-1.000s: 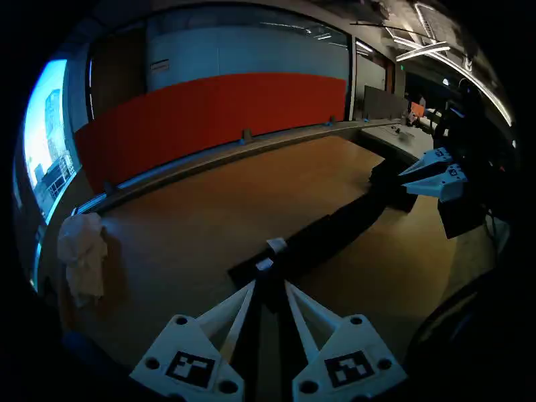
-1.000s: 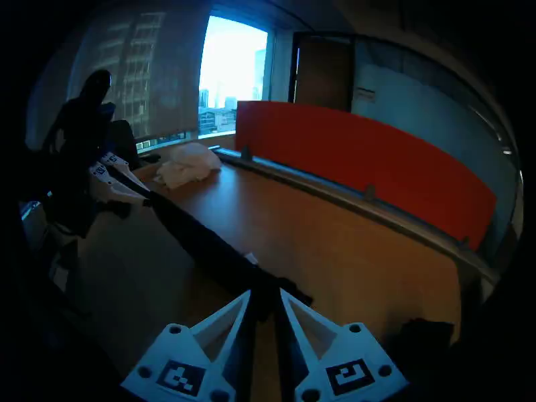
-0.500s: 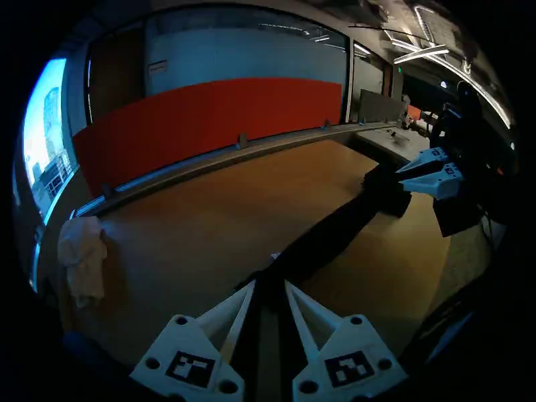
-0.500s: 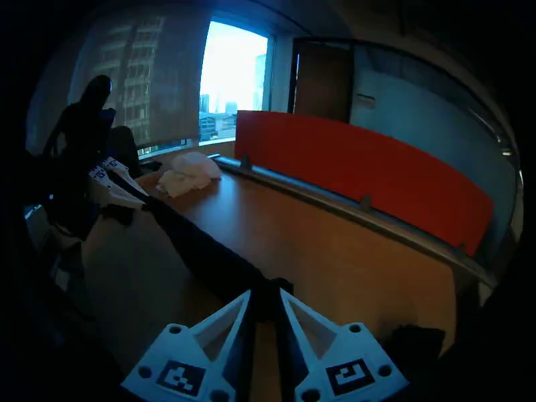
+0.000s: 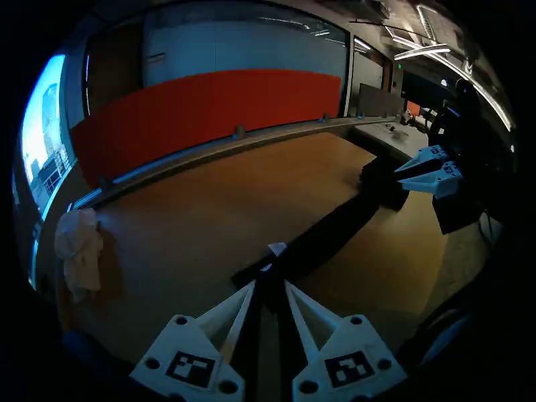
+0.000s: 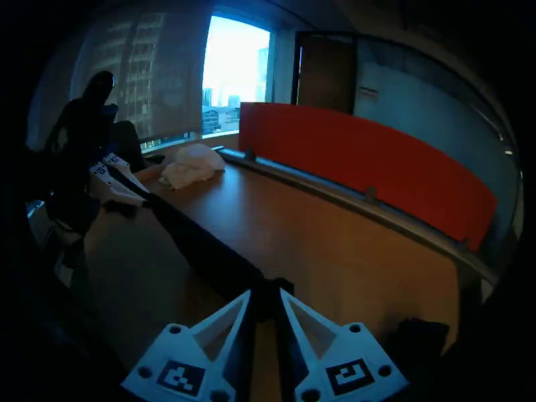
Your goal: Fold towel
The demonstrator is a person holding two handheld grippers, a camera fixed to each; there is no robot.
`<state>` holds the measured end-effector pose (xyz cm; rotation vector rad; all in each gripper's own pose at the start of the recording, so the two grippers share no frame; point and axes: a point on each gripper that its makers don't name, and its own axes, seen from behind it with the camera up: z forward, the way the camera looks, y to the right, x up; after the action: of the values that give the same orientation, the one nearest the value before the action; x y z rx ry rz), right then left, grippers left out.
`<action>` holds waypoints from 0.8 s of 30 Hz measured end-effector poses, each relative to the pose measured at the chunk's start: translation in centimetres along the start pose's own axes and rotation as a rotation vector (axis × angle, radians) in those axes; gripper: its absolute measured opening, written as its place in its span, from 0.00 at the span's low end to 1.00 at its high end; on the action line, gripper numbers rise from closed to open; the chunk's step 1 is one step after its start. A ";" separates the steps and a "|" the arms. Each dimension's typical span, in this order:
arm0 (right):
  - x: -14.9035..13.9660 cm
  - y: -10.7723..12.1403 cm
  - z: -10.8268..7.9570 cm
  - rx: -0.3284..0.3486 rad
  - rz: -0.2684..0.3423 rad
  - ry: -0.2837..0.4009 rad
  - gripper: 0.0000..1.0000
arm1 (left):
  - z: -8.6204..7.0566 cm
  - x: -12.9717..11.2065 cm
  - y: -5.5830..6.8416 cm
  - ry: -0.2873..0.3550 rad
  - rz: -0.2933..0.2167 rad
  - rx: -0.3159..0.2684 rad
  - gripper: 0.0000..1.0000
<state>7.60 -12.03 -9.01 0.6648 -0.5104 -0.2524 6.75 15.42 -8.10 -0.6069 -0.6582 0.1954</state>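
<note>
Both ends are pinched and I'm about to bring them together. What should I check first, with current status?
1. Hold of left gripper on dark towel: ok.
2. Hold of right gripper on its other end: ok.
3. Towel stretched straight between them: ok.
4. Towel free of twists: cannot tell, too dark.
5. Separation of white cloth from towel, near table edge: ok.

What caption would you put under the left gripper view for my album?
The left gripper and right gripper hold a dark towel stretched between them over a wooden table, white cloth nearby.
</note>
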 end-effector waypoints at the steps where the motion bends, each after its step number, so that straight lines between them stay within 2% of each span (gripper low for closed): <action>1: -0.2 0.0 0.2 0.002 0.001 -0.006 0.15 | 0.2 -0.2 0.0 -0.007 0.000 0.000 0.14; 6: -1.7 0.0 1.2 0.012 0.008 -0.039 0.15 | 1.4 -1.5 -0.2 -0.045 -0.005 -0.001 0.14; 15: -4.3 0.9 4.3 0.030 0.022 -0.101 0.15 | 4.6 -3.0 -1.1 -0.094 -0.031 -0.005 0.14; 24: -6.7 2.1 7.3 0.047 0.028 -0.166 0.15 | 8.0 -4.8 -1.8 -0.160 -0.017 -0.022 0.14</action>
<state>-1.75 -11.72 -5.27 0.6852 -0.6861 -0.2714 -2.02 16.05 -4.47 -0.6103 -0.8209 0.2233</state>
